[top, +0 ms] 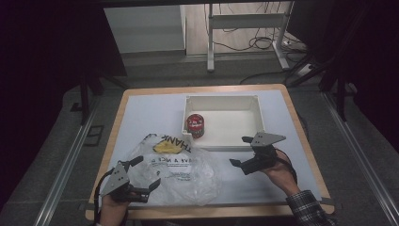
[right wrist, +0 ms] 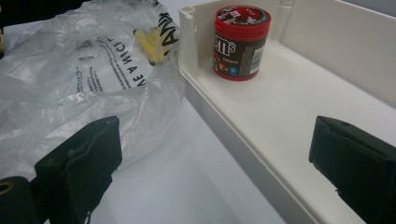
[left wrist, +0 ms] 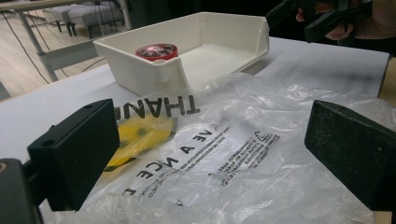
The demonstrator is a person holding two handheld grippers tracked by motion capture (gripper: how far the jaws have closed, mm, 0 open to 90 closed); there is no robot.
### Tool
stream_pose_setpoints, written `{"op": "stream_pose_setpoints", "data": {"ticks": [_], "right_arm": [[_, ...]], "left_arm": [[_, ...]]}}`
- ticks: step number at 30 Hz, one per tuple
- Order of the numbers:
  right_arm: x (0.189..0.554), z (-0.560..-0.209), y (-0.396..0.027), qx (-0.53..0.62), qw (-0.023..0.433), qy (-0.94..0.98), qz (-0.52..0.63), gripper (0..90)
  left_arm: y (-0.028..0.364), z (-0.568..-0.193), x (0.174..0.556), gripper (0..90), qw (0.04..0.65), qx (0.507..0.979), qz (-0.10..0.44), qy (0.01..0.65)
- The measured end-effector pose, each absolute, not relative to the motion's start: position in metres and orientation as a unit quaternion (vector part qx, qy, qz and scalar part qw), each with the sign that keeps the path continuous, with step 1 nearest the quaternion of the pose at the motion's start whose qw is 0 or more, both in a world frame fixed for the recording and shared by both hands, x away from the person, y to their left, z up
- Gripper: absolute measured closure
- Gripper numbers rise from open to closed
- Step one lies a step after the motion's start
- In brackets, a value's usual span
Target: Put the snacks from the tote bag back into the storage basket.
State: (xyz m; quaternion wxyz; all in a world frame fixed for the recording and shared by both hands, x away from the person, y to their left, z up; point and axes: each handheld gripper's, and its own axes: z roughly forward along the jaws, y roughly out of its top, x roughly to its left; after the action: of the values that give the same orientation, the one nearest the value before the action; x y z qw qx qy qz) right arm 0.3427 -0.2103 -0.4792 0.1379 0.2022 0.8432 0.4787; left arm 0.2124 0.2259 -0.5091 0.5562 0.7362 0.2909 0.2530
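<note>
My left hand-held gripper (top: 141,181) hovers with jaws spread wide and empty over the near edge of the clear plastic bag (top: 181,172); my right hand-held gripper (top: 245,157) is equally wide and empty, just short of the white tray (top: 258,113). Ahead of the right one, the red candy tub (top: 195,125) already stands in the tray. I judge the yellow item (left wrist: 140,135), just beyond my left jaw inside the bag, remains to move.

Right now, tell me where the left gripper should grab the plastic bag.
Probably the bunched film at the near edge of the plastic bag, coming in low from the person's side. The left gripper already sits there with jaws open, the film lies loose and crumpled between them, and the yellow item inside stays clear, farther in.
</note>
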Motion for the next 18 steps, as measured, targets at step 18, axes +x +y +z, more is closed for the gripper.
{"op": "stream_pose_setpoints", "data": {"ticks": [18], "right_arm": [[0.332, -0.478, -0.234, 0.221, 0.156, 0.831, 0.487, 2.9]], "left_arm": [[0.226, -0.509, 0.213, 3.0, 0.557, 0.736, 0.253, 0.291]]}}
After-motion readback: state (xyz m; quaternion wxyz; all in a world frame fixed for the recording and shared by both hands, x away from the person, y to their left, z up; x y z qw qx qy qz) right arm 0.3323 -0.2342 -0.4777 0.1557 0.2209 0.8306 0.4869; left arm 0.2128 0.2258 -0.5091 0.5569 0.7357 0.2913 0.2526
